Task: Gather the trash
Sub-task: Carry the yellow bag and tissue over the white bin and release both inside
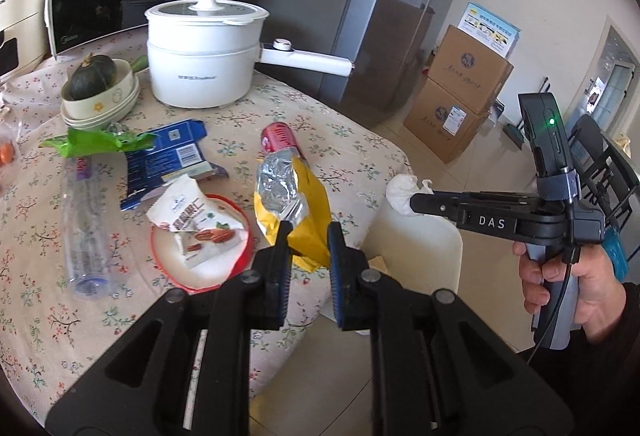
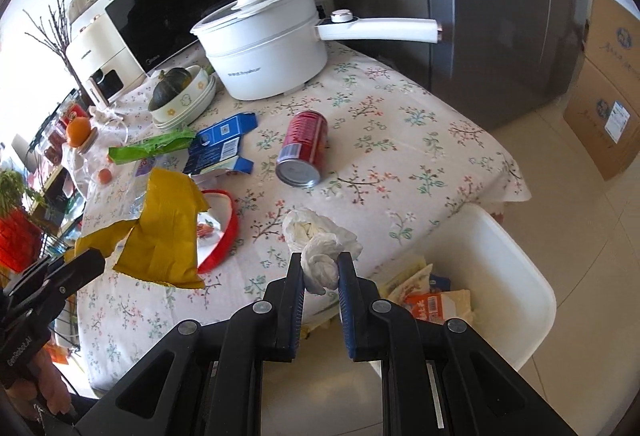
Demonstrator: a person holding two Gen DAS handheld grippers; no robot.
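- Your left gripper (image 1: 308,232) points forward and down, its jaws closed on a yellow bag (image 1: 298,211) pinched by its lower edge.
- Your right gripper (image 2: 320,262) points more steeply down, its jaws clamped on a white tissue (image 2: 320,264).
- Your right hand (image 1: 568,288) wraps the handle from behind, fingers (image 1: 532,276) curled round the front, a dark sleeve (image 1: 616,356) at the wrist.
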